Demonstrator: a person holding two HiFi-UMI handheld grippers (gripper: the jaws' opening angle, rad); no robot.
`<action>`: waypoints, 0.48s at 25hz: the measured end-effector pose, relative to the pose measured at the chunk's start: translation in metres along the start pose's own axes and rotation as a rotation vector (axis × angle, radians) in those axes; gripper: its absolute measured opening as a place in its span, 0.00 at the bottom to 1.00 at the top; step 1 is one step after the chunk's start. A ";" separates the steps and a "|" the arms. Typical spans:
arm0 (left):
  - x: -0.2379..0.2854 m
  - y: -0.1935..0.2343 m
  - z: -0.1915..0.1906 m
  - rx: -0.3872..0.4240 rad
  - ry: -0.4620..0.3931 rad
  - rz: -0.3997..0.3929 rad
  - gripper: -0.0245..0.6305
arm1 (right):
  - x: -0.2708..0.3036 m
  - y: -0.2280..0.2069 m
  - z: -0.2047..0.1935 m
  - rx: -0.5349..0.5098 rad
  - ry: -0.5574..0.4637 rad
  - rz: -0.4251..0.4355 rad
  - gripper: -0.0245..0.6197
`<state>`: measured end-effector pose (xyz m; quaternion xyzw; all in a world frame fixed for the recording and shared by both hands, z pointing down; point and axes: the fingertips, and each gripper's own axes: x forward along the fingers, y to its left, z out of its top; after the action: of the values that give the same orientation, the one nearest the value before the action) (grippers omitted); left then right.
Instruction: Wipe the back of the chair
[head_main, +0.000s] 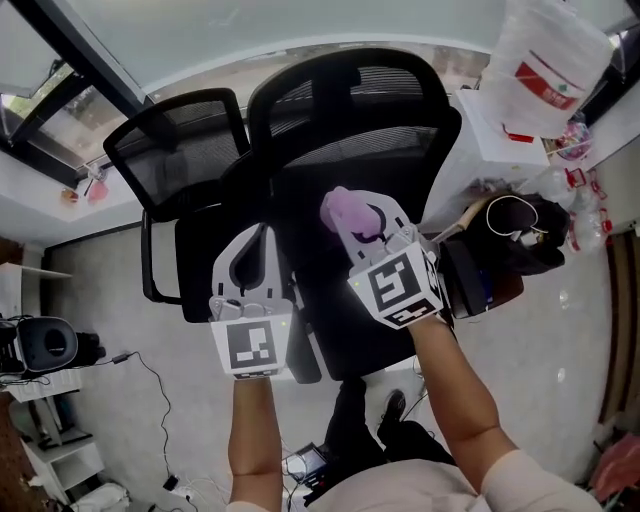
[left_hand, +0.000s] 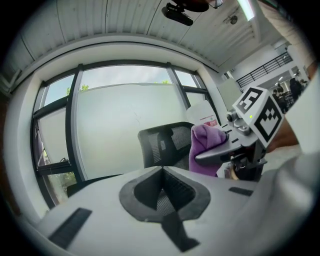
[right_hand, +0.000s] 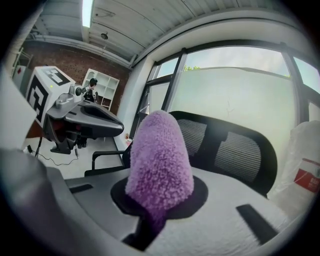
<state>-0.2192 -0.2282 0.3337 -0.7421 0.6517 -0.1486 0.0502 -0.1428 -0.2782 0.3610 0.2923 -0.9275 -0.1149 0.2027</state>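
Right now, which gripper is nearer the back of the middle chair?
Right. The right gripper, shut on the purple cloth, faces the chair back head-on; the left gripper sits further back, off its left edge.

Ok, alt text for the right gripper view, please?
A fuzzy purple cloth stands clamped in the right gripper, filling the centre. Behind it is a black mesh chair back before a window; the left gripper hangs at upper left.

The grey floor (head_main: 95, 285) bears a large black chair (head_main: 350, 115) and a smaller chair (head_main: 180, 150).
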 end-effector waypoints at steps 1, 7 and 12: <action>0.004 0.005 -0.008 -0.003 0.002 0.004 0.05 | 0.011 0.004 -0.004 -0.003 -0.001 0.006 0.08; 0.028 0.027 -0.052 -0.015 0.022 0.028 0.05 | 0.074 0.023 -0.026 -0.070 0.038 0.030 0.08; 0.042 0.034 -0.081 -0.027 0.047 0.031 0.05 | 0.115 0.040 -0.042 -0.085 0.040 0.056 0.09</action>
<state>-0.2699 -0.2642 0.4081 -0.7289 0.6659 -0.1564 0.0275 -0.2303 -0.3178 0.4478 0.2595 -0.9254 -0.1427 0.2363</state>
